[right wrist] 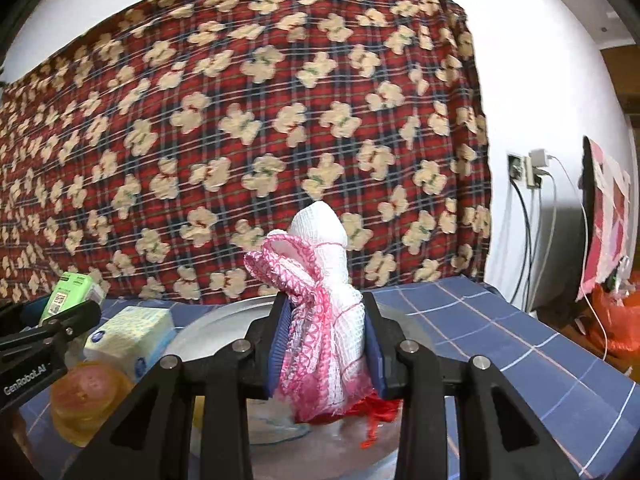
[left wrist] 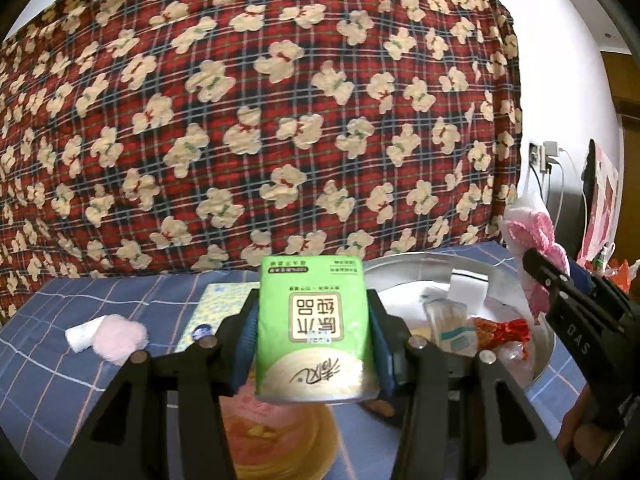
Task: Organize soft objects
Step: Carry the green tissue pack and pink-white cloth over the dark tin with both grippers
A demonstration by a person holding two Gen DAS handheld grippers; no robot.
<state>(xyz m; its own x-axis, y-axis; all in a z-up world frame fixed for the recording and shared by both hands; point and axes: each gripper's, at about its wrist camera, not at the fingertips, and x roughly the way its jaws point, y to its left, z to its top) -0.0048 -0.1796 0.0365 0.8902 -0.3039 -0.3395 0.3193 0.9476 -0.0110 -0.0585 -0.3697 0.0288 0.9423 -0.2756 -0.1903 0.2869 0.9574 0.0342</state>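
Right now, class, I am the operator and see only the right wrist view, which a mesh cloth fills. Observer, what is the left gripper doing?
Observer: The left gripper is shut on a green tissue pack, with one of its fingers on each side.
Operator: What lies behind my pink-and-white mesh cloth?
Observer: A white block and a clear packet lie in the metal basin.
Operator: Is anything loose further left?
Observer: A pink fluffy pad lies beside a small white roll on the blue checked sheet.
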